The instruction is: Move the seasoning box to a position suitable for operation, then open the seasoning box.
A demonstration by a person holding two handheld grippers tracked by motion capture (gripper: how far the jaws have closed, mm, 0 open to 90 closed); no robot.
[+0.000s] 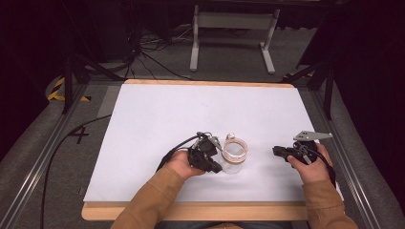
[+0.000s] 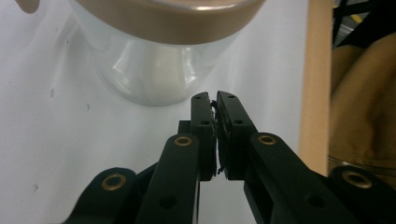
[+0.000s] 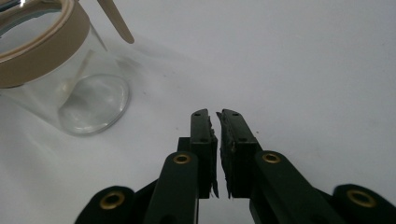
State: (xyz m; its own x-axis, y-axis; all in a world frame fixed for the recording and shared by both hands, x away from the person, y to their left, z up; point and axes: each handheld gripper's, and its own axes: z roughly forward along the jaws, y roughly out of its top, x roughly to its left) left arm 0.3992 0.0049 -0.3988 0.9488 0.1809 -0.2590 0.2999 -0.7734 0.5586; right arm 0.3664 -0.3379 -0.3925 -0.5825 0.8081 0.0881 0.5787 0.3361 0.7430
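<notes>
White tabletop (image 1: 157, 124) holds a glass jar (image 1: 234, 156) between two closed, empty grippers.

White sheet (image 1: 157, 119) over a wooden tabletop (image 1: 191, 211), grey floor with black cables (image 1: 148, 52) and metal stand (image 1: 234, 21) beyond.

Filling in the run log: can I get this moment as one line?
left gripper: shut, empty, beside glass jar | right gripper: shut, empty, apart from jar | jar: upright on table
</notes>
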